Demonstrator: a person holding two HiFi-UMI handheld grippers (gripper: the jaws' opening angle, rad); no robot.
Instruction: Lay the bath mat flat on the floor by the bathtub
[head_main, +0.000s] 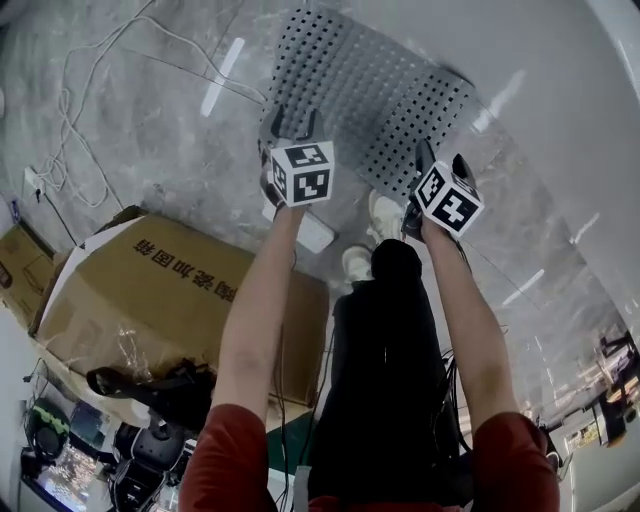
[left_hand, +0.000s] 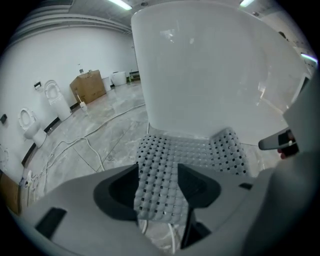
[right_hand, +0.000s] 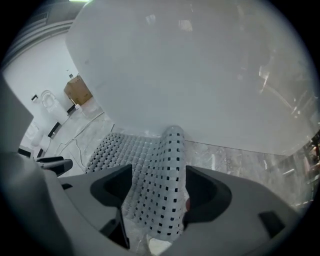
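**Mat down by the tub, both tools let go**

The grey perforated bath mat (head_main: 370, 85) lies on the marble floor (head_main: 150, 130) at the foot of the white bathtub (left_hand: 210, 65). Its far long edge runs against the tub's base, so its long axis runs along the tub, crosswise to the person. Most of it is flat, but the far right corner (right_hand: 174, 137) curls up beside the tub wall.

The left tool (head_main: 295, 125) and the right tool (head_main: 442, 160) hang above the near long edge, one towards each end, both pointing steeply down. Each one's own view shows its jaws spread wide. A strip of mat appears in the gap, but the pads do not press on it — both tools are released and hold nothing.

White cables (head_main: 80, 60) loop over the floor left of the mat, and a length of cable shows under the near left corner in the left gripper view. The person's shoes (head_main: 385, 215) stand just behind the near edge, with a small white block (head_main: 315, 232) beside them. A large cardboard box (head_main: 150, 290) sits further back on the left — well clear of the mat. Far across the room, the left gripper view shows two toilets (left_hand: 55, 97) by the wall and a second box (left_hand: 89, 86).
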